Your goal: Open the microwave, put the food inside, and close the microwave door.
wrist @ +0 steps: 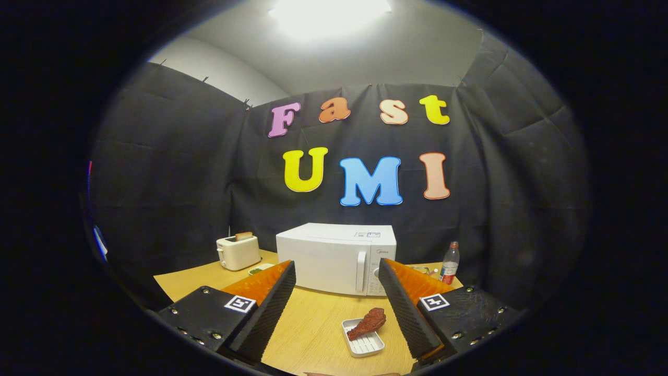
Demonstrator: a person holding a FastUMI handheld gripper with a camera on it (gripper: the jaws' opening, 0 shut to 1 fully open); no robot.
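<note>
The gripper is held well back from the table, its fingers spread wide with nothing between the pads. The microwave stands beyond the fingertips, squarely ahead, its door shut. The door handle is a vertical bar set right of the door's middle, beside the control panel; it lies nearer the right finger than the left. The opening move is judged to turn on that offset: the fingers would need to be carried forward and somewhat right to straddle the upright bar. The food, a drumstick, rests on a small white tray between the fingers, close to the right one, its long axis running diagonally toward the microwave. No step of the task is judged begun. A toaster stands left of the microwave, a bottle to its right.
</note>
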